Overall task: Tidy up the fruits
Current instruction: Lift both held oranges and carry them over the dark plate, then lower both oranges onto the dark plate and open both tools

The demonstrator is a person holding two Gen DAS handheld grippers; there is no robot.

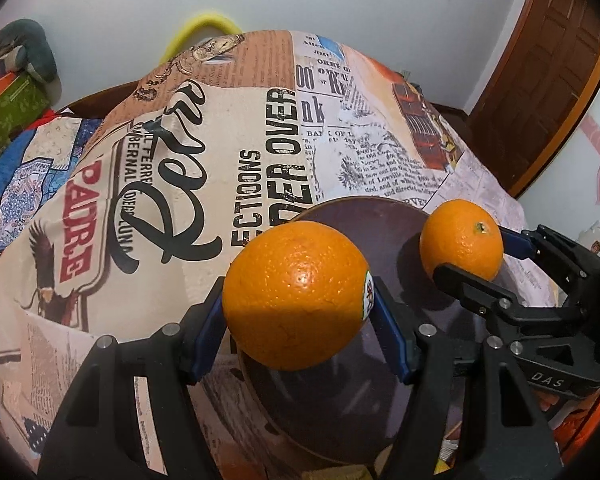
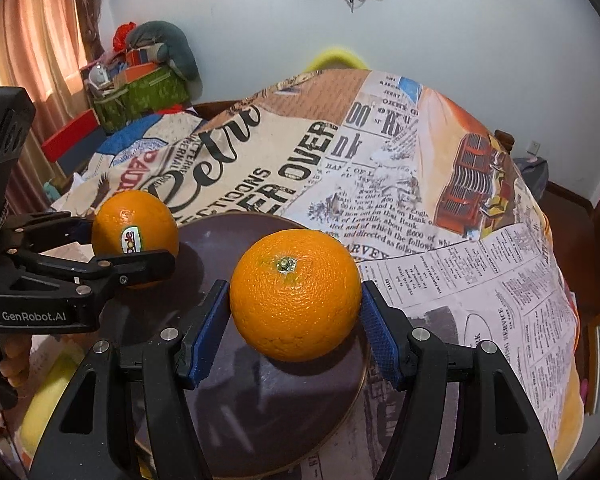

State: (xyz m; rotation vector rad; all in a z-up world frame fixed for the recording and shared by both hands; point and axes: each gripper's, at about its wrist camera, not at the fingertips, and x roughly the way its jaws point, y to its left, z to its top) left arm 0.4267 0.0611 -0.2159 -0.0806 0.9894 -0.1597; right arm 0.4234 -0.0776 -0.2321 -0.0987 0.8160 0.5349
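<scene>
Oranges (image 1: pixel 296 296) (image 2: pixel 296 294) | each tongs (image 1: pixel 298 304) (image 2: pixel 294 312) pinching one above dark plate (image 2: pixel 260 400) | newsprint-pattern tablecloth (image 2: pixel 420 200) | white wall (image 2: pixel 440 20)

Worktop (image 2: pixel 480 280): carries the plate (image 2: pixel 220 392) at its near edge.
Left claw (image 1: pixel 298 334): grips the stickered orange (image 1: pixel 296 296) above the plate's left part.
Right claw (image 2: pixel 288 340): grips the stemmed orange (image 2: pixel 296 294) over the plate, right of the other.
Basket (image 2: pixel 140 96): behind the worktop, far left.
</scene>
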